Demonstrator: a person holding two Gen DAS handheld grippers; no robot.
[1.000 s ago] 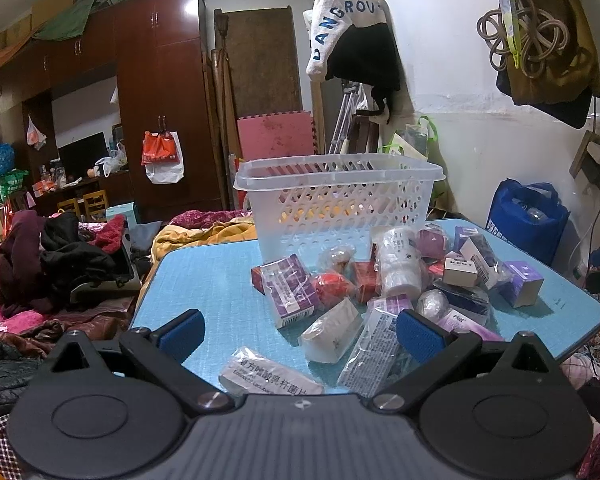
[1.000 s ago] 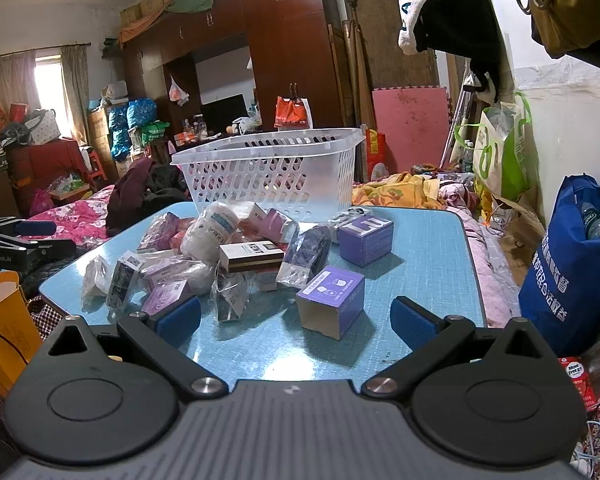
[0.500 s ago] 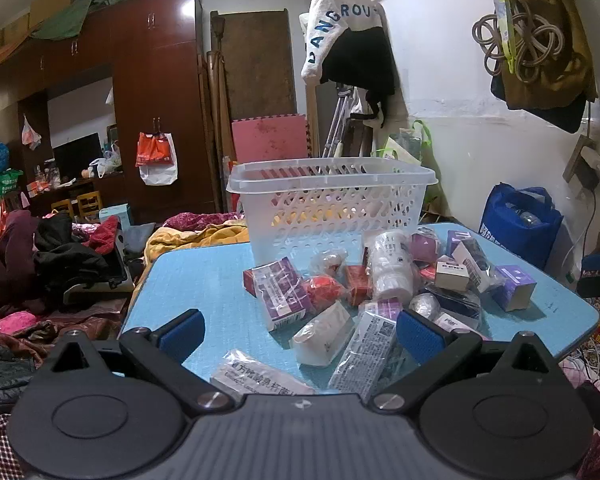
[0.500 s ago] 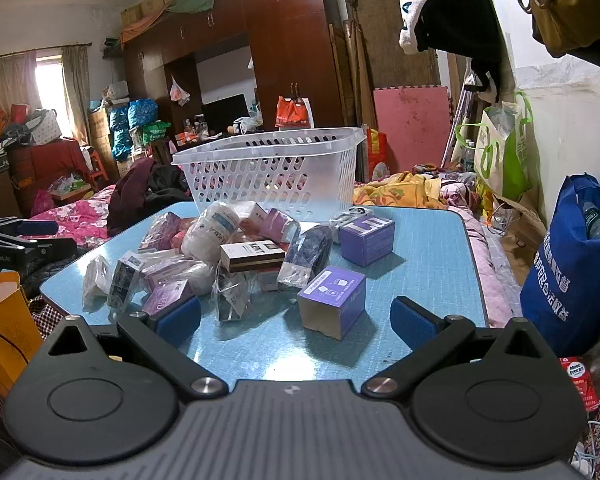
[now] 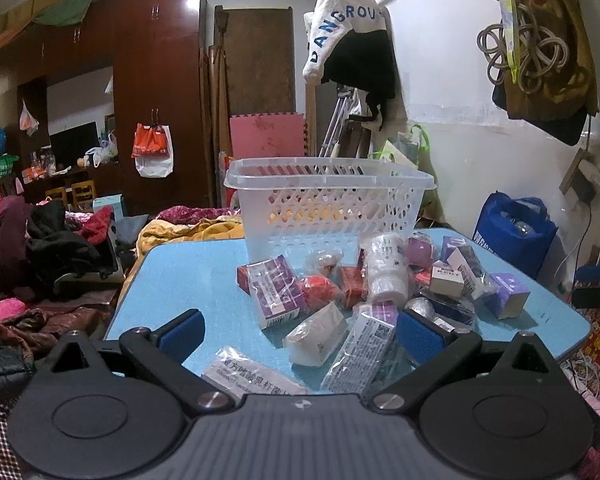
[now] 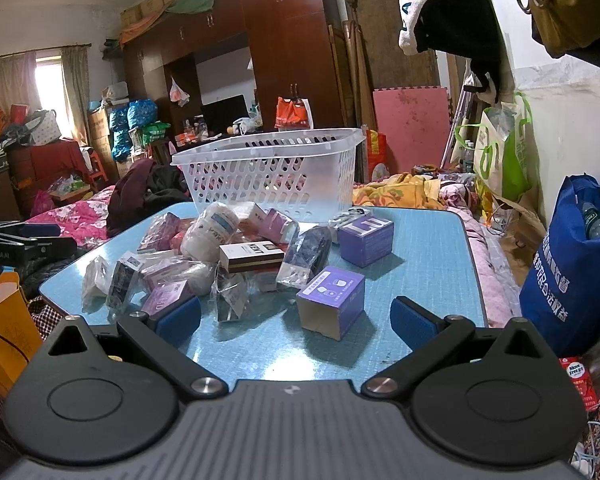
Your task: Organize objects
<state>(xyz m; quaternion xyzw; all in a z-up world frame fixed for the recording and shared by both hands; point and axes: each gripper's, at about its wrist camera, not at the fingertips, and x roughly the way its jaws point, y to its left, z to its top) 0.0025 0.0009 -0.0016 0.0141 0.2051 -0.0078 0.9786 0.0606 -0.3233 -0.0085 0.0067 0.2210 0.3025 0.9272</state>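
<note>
- The white basket (image 5: pixel 328 204) looks empty, so the tidying has hardly begun.
- The pile of boxes and packets (image 5: pixel 364 292) lies on the blue table (image 5: pixel 188 276), just in front of the basket.
- The left tongs (image 5: pixel 300 330) and the right tongs (image 6: pixel 296 318) are wide apart and hold nothing.

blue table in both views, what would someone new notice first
The jumble of small wrapped packets and boxes heaped on the light blue table, with the white perforated plastic basket standing just behind it. Nearest the open right tool sits a purple cardboard box, apart from the heap.
</note>
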